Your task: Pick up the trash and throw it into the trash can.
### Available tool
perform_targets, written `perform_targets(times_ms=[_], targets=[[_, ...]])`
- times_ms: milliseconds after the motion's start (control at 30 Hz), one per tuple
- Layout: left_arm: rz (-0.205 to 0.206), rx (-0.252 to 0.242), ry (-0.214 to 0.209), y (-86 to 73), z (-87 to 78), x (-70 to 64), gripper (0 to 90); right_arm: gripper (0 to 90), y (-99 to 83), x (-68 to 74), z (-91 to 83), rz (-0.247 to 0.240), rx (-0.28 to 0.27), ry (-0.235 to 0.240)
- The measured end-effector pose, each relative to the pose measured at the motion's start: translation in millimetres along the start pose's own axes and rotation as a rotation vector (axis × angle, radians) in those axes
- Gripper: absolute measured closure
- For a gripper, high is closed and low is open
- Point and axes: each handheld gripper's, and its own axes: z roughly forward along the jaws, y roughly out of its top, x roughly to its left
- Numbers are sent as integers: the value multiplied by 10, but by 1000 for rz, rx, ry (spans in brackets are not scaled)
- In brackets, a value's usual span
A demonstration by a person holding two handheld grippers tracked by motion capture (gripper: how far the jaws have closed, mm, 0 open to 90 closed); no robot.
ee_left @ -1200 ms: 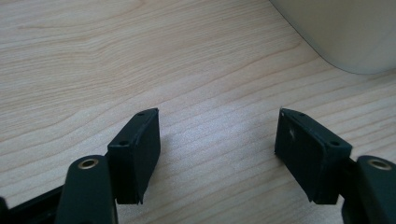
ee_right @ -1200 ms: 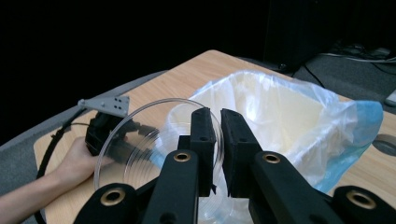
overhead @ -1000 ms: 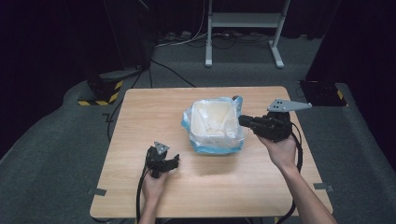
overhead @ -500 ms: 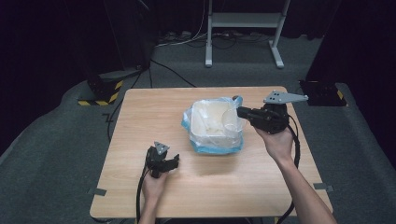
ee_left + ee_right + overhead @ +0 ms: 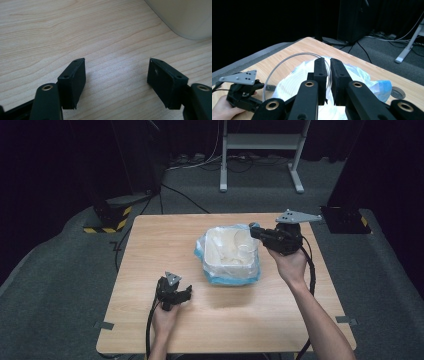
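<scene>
no readable text — no labels, no numbers

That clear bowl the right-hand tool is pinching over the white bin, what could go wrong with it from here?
The right gripper grips the clear bowl only by a thin bit of its rim, so the smooth bowl might slip or swing out and drop. It hangs above the bag-lined bin; dragging it could snag the loose blue bag or nudge the bin. The left gripper rests open on the table, so nothing steadies the bin.
</scene>
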Motion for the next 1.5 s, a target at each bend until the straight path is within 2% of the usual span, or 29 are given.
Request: perform_targets(times_ms=[33,433,533,567,633,700,767,833,1300,1500], targets=[[-1,0,0,0,0,0,308,834,-4,-15,64,3,12,-7],[1,2,-1,1,-1,1,308,828,-67,-80,315,22,53,-22],[0,0,0,0,0,0,308,758,-97,-114,361,36,63,-24],[0,0,0,0,0,0,308,696,-129,-131,378,42,64,-35],[0,1,0,0,0,0,308,681,-140,-134,378,47,64,-36],[0,1,0,0,0,0,308,624,-168,-152,366,45,69,-44],[0,0,0,0,0,0,308,613,-170,-152,354,47,66,-49],[-1,1,0,0,0,0,308,584,-188,-159,304,49,42,-54],[0,0,0,0,0,0,308,543,-279,-148,111,39,30,-59],[-1,0,0,0,0,0,308,539,-353,-150,-35,35,13,-61]])
